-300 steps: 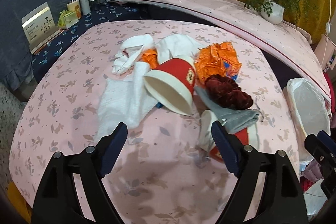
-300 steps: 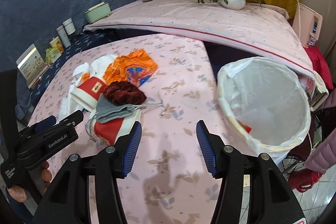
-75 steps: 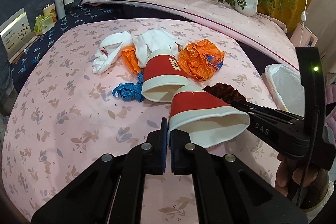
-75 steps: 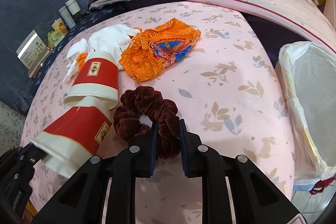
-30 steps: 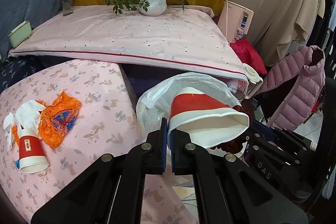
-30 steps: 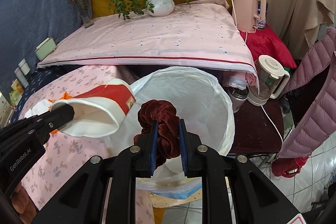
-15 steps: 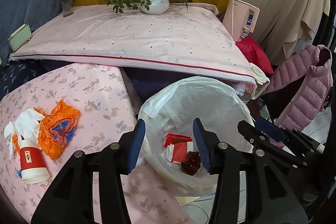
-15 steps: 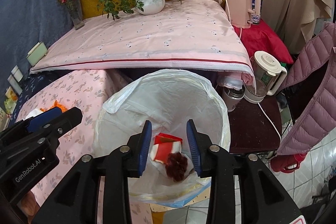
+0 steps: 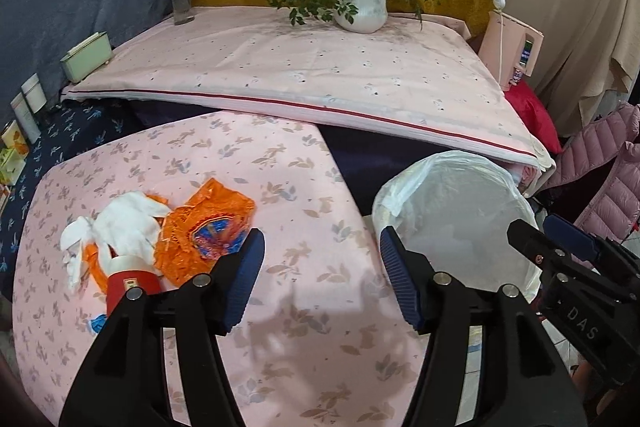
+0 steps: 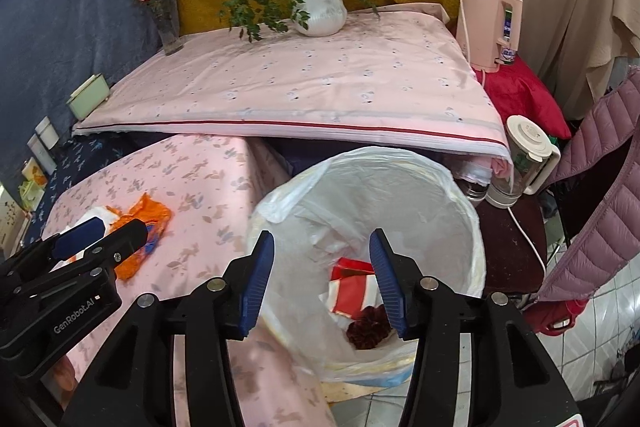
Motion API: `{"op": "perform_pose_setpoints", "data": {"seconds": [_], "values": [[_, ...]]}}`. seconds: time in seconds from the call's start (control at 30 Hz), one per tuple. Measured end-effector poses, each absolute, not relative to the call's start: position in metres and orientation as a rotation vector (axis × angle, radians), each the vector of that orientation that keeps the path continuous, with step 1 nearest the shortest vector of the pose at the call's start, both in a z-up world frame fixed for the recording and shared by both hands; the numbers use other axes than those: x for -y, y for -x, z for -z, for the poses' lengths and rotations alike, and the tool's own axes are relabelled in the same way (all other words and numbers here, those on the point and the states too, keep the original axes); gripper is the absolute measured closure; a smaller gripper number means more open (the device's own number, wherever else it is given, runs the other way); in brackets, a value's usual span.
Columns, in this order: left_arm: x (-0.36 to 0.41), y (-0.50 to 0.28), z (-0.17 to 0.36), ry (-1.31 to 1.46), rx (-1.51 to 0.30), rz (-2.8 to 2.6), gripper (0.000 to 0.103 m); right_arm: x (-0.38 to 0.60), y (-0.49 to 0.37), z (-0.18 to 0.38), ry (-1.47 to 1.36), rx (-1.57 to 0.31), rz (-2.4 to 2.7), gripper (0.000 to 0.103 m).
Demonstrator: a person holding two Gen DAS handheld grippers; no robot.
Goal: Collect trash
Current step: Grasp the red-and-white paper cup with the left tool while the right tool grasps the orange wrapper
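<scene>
- Pink floral tablecloth point(image 9: 304, 187); trash near its left edge: one red paper cup point(image 9: 134, 281), one orange wrapper point(image 9: 208, 227), white tissues point(image 9: 120, 227).
- Left gripper point(image 9: 322, 277) nearer; cup lies to its left, on its side.
- Right gripper point(image 10: 322, 277) above lined bin point(image 10: 460, 211) off the right edge.
- Both jaws opening, nothing between.

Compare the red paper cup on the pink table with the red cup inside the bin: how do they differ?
The cup on the table stands upside down beside the orange wrapper; the cup in the bin lies on its side next to the dark red scrunchie. One awaits collection, the other is discarded. Both are red and white.
</scene>
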State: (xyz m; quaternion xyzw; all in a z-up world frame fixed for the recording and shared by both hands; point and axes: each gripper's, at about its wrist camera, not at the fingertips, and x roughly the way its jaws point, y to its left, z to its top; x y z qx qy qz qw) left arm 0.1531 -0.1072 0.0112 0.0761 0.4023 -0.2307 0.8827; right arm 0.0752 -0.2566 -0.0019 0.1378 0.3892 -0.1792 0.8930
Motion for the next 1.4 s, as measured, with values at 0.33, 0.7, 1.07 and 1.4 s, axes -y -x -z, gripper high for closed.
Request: {"op": "perform_pose_setpoints", "data": {"seconds": [0.33,0.7,1.07,1.4], "values": [[0.033,-0.162,-0.003,-0.136,-0.859,0.334,0.022,0.195,-0.096,0.004,-0.255,-0.837,0.276,0.053],[-0.026,-0.174,0.023,-0.097,-0.94,0.223,0.018,0.138,-0.118,0.018,-0.208,-0.881,0.169,0.053],[-0.051,-0.196,0.064,-0.016,-1.08,0.187,0.016,0.108,-0.152,0.042,-0.208,-0.925,0.085,0.053],[-0.073,-0.222,0.096,0.101,-1.163,0.172,0.017,0.089,-0.199,0.075,-0.208,-0.978,0.019,0.053]]}}
